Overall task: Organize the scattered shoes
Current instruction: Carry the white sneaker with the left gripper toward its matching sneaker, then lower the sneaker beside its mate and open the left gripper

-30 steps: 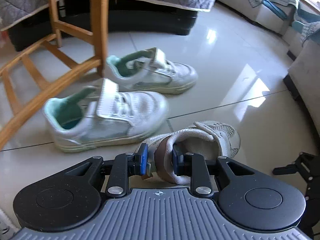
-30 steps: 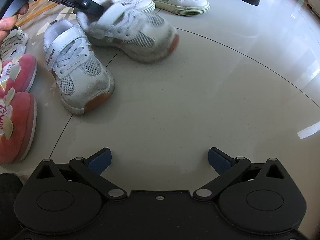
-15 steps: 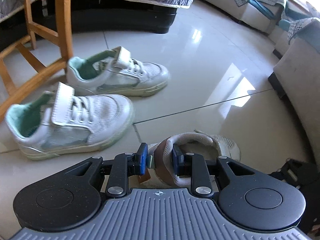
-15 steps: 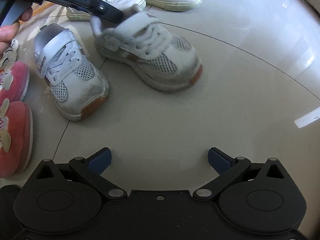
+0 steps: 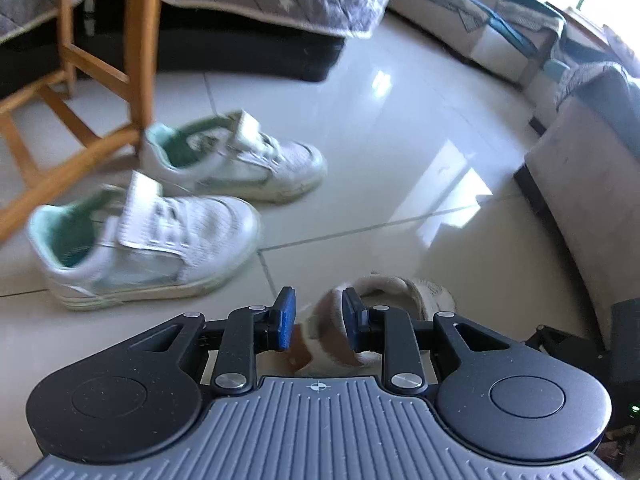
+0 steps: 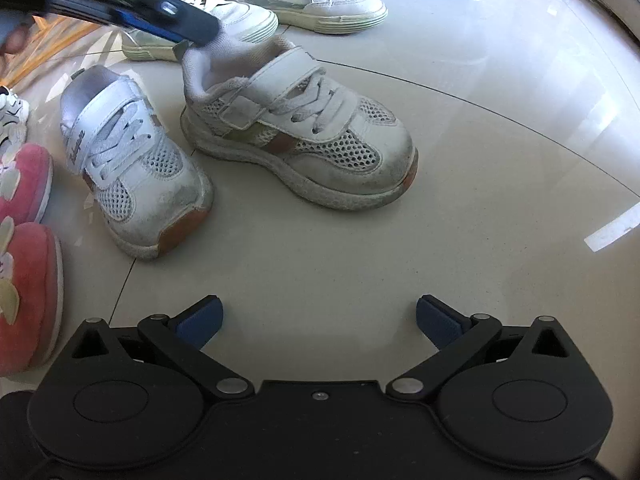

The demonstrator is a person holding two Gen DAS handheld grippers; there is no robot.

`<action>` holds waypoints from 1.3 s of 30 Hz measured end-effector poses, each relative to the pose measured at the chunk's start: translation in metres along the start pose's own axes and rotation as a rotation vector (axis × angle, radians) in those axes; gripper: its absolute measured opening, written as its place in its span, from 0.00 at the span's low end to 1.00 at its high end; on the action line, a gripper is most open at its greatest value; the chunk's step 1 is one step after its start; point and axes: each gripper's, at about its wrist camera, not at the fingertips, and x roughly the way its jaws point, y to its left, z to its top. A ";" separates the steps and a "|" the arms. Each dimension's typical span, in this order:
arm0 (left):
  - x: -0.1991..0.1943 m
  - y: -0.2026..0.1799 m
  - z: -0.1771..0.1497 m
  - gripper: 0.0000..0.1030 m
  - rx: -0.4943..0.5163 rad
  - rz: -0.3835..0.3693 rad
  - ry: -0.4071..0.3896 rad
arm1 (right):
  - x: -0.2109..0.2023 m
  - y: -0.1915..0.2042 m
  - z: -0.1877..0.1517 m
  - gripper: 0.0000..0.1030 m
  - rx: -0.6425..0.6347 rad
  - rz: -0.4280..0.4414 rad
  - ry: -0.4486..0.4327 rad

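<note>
The tiled floor (image 6: 460, 208) carries the shoes. A white-and-green pair (image 5: 152, 240) lies by the wooden chair (image 5: 140, 40). The mesh sneaker (image 6: 304, 136) stands on the floor just beside its mate (image 6: 132, 168), toes apart. The left tool (image 5: 316, 316) is clenched on that sneaker's heel collar. The right tool (image 6: 318, 316) hangs released, wide over bare tile.

Pink slippers (image 6: 24, 280) cut off at left edge — green-lined sneakers (image 5: 152, 240) blurred.
</note>
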 end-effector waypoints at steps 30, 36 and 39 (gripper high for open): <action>-0.010 0.041 -0.045 0.32 -0.107 0.102 0.106 | 0.002 -0.002 0.000 0.97 0.047 0.005 -0.023; 0.004 0.024 -0.038 0.30 -0.091 0.097 0.094 | -0.001 -0.012 0.003 0.95 0.084 0.025 -0.010; 0.013 0.015 -0.034 0.30 -0.082 0.098 0.076 | -0.004 -0.013 0.004 0.95 0.083 0.014 -0.019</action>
